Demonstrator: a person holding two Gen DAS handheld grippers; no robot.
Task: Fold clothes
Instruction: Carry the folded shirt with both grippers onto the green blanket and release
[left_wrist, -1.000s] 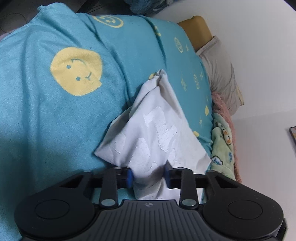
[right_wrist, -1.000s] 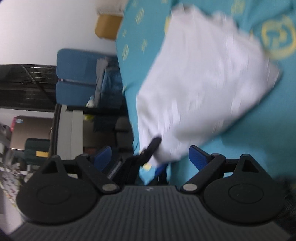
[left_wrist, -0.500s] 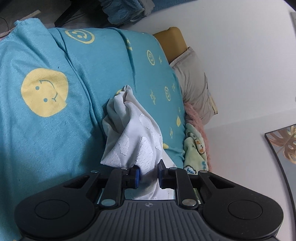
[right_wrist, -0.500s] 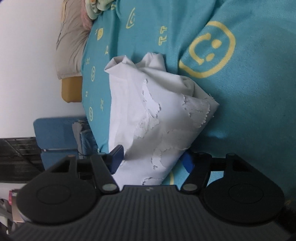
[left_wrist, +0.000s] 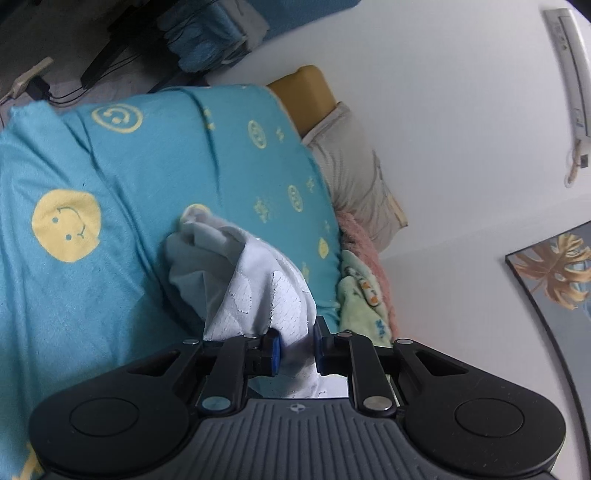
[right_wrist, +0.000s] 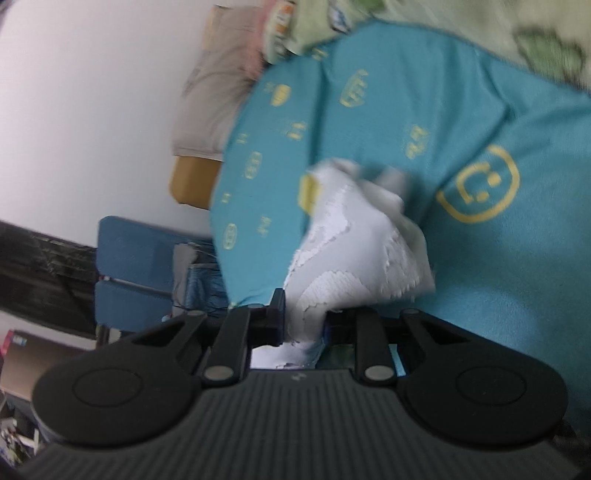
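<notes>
**Both tongs now shut on the shirt**

Since 1 s ago the white shirt (left_wrist: 258, 291) has been bunched up and lifted; back then it was spread flatter and the right tongs were wide apart. Now the cloth is pinched by the left gripper (left_wrist: 295, 350) and also by the right gripper (right_wrist: 304, 325), w/ fabric squeezed between the pads of each. The shirt hangs from both, its far end resting on the blue smiley blanket (left_wrist: 110, 166) on the bed. Pillows (left_wrist: 354, 177) lie by the wall.

Step in hand, prob.: lifting to spread it out. Next, the hands should be pulled apart so the cloth is made flat before a fold.
</notes>
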